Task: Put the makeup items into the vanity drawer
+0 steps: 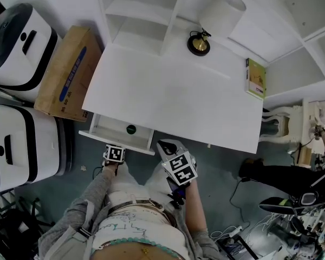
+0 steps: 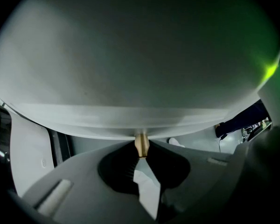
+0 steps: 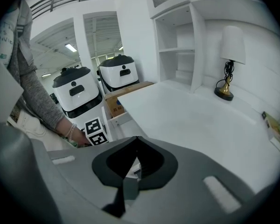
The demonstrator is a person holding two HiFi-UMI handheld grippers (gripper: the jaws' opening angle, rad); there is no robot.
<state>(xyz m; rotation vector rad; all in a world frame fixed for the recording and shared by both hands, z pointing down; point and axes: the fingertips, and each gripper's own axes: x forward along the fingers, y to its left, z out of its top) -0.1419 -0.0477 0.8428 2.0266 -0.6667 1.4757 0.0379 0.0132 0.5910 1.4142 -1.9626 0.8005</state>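
The white vanity (image 1: pixel 173 91) has its left drawer (image 1: pixel 100 124) pulled out. A small dark round makeup item (image 1: pixel 131 129) lies inside it. My left gripper (image 1: pixel 114 147) is at the drawer's front. In the left gripper view that gripper (image 2: pixel 141 146) is shut on the drawer's brass knob (image 2: pixel 141 143), and the white drawer front (image 2: pixel 130 69) fills the view above. My right gripper (image 1: pixel 168 147) hovers by the vanity's front edge, right of the drawer. Its jaws (image 3: pixel 136 138) are shut with nothing between them. The vanity top (image 3: pixel 191 120) is bare before it.
A black and brass lamp (image 1: pixel 199 42) with a white shade and a green book (image 1: pixel 255 78) stand at the back of the top. A cardboard box (image 1: pixel 67 72) and two white machines (image 1: pixel 16 42) (image 1: pixel 21 145) are at the left. Another person's dark-clothed leg (image 1: pixel 281 177) and cables are at the right.
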